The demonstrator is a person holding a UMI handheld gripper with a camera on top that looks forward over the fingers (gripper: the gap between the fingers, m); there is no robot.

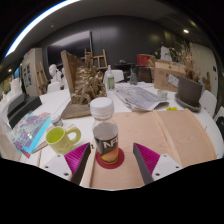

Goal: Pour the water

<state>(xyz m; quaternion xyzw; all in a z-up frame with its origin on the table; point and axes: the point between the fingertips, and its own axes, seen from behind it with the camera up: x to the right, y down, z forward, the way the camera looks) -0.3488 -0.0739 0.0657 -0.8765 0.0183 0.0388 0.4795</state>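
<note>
Your jaws [112, 165] stand wide open with the upright white-capped bottle [104, 133] dead ahead between them, ungripped, the yellow mug [61, 138] to its left.

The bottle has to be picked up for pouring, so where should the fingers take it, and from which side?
Grip the bottle on its straight labelled body, below the white cap, coming head-on. It stands upright just ahead, between the open gripper fingers, with the yellow mug off to one side.
</note>
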